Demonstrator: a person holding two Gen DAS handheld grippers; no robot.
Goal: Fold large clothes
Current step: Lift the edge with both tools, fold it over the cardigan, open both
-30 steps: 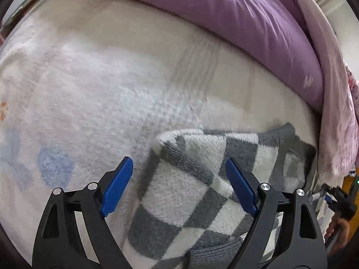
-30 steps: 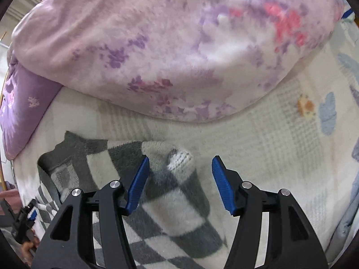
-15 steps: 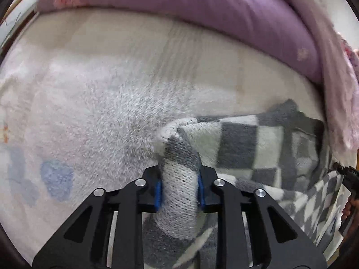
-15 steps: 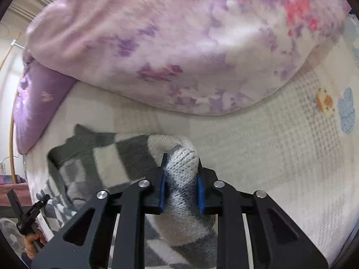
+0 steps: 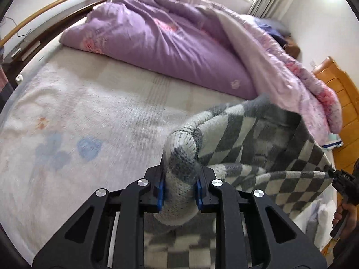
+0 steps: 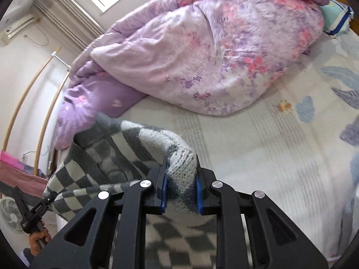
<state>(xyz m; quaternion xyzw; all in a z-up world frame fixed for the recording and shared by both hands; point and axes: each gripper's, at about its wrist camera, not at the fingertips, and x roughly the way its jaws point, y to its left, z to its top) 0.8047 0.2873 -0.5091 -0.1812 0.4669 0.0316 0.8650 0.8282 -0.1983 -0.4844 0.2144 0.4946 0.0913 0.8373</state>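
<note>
A grey and white checked knit sweater [image 5: 253, 139] is lifted off the bed and hangs stretched between my two grippers. My left gripper [image 5: 179, 190] is shut on one bunched corner of it. My right gripper [image 6: 181, 190] is shut on the other corner of the sweater [image 6: 116, 157]. In the left wrist view the right gripper [image 5: 341, 179] shows at the far right edge, holding the fabric. In the right wrist view the left gripper [image 6: 36, 210] shows at the lower left. The sweater's lower part hangs out of sight below both grippers.
A white fleecy blanket with pale blue motifs [image 5: 74, 121] covers the bed. A purple and pink floral duvet [image 5: 170, 38] is heaped along the far side, also in the right wrist view [image 6: 213, 49]. An orange wooden headboard [image 5: 336, 94] stands at the right. A fan [image 6: 9, 210] stands on the floor.
Both grippers closed on the sweater's corners, then rose from the bed, lifting the sweater and stretching it between them. The views now show more of the room.
</note>
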